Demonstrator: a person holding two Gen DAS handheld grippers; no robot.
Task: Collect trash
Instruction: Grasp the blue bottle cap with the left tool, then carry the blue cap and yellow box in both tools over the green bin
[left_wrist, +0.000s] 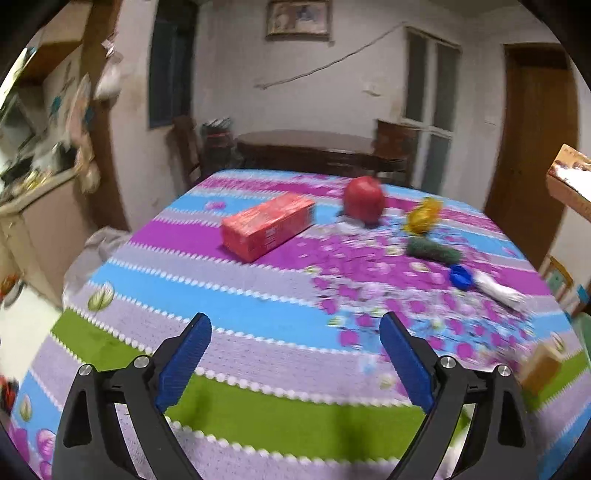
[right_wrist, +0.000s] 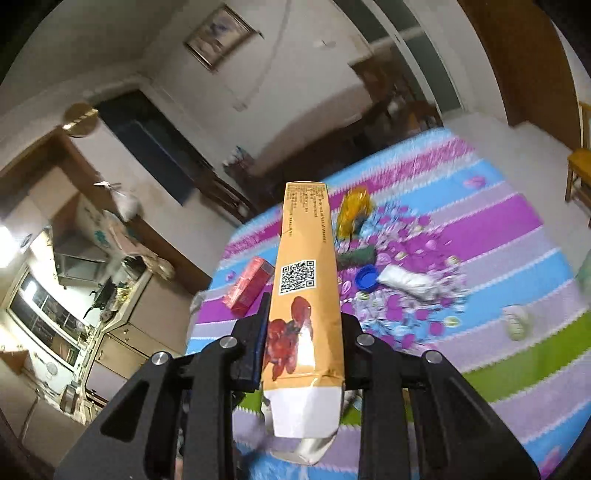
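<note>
Plainly, QR code on orange carton (right_wrist: 304, 288) in right gripper (right_wrist: 303, 314).

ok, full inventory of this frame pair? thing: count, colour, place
tablecloth: 1, striped purple, blue, green; covers the table
carton: 1, orange with a code square; held above the table
box: 1, red; lying far left
apple: 1, red; far centre
wrapper: 1, yellow; right of the apple
scrubber: 1, dark green; in front of the wrapper
bottle cap: 1, blue; right side
crumpled wrapper: 1, white; beside the cap
left gripper: 1, black with blue pads; open, empty
right gripper: 1, black; clamped on the carton
</note>
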